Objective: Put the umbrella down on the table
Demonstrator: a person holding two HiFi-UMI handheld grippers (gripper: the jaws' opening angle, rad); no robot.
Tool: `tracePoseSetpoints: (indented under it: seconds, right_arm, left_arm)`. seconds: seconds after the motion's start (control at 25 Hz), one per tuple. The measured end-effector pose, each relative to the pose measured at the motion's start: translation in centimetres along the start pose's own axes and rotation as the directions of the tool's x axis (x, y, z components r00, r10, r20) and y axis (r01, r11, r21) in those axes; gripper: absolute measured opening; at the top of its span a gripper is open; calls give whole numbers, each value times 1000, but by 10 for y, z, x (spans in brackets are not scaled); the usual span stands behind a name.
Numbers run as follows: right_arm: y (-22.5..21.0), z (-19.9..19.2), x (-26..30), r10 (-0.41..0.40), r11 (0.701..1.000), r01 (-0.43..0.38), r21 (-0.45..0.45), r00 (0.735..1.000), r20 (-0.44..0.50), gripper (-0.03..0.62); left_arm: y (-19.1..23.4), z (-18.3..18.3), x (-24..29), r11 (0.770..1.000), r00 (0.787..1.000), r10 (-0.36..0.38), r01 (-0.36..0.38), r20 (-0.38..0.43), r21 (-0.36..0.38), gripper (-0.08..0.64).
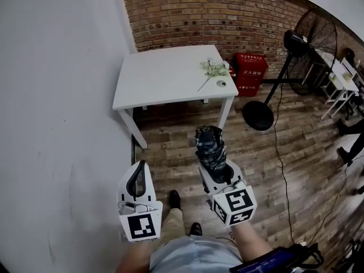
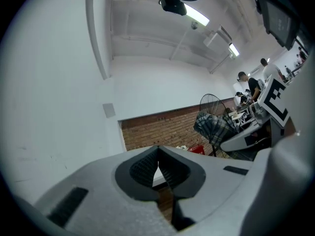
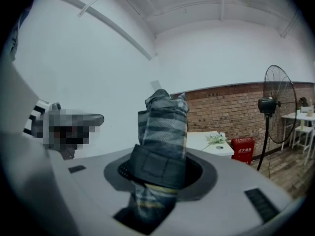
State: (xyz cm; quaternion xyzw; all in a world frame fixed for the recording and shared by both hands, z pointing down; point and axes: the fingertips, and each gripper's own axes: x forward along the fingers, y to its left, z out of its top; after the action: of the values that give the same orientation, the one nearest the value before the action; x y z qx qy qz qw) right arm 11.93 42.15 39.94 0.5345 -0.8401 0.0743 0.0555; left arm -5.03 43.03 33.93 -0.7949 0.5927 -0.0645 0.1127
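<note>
Our right gripper (image 1: 214, 164) has its jaws partly closed and clamped on a folded umbrella of dark blue-grey plaid fabric (image 1: 209, 143). The jaws grip the bundle at its lower part, where a dark strap wraps round it. The upper end of the umbrella sticks out past the jaws towards the room ahead of us.

We hold the umbrella in the air over the brown wooden plank floor (image 1: 296, 169), short of the white rectangular table (image 1: 165, 78) and not touching it.

Our left gripper (image 1: 139, 165) is beside the right one. Its jaw tips meet and nothing is caught between them.

On the far right corner of the table lie a pale green artificial flower sprig (image 1: 213, 68) and a small round object (image 1: 221, 83) that we cannot identify. A red box (image 1: 251, 73) stands against the red brick wall (image 1: 216, 16) just beyond that corner, and a black standing fan (image 1: 310, 38) is to its right.
</note>
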Motion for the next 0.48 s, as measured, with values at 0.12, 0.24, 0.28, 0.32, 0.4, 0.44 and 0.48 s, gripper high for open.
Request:
tracePoseSetpoints:
  seconds: [0.12,0.24,0.28,0.32,0.4,0.44,0.48]
  right_arm:
    - [-6,-2,30,-1,1000,1,-2,1000,-11,169]
    - [-12,4,67,-2,1000,2,-6,1000,-16,169]
    - [-14,7,81,-3,1000,3,-7,1000,-17,169]
    - [-16,10,95,-5,1000,5,-10,1000,-17,169]
    - [-21,17,123,-8,1000,8,-16,1000,-14,169]
    - [-23,21,137,-11,1000,11,-19,1000,-10,169]
    - [-26,26,149,-15,1000,14,-23,1000,-4,169]
  left_arm:
    - [14,-11,26,1000,1000,1,-1,-4,-1,2]
    - [35,-20,59,1000,1000,4,-5,-10,-5,2]
    - [43,-23,71,1000,1000,8,-8,-12,-9,2]
    - [52,-26,83,1000,1000,11,-11,-13,-13,2]
    - [68,-30,108,1000,1000,15,-15,-7,-18,2]
    - [76,-30,121,1000,1000,15,-15,0,-15,2]
    - [83,-30,133,1000,1000,13,-12,9,-11,2]
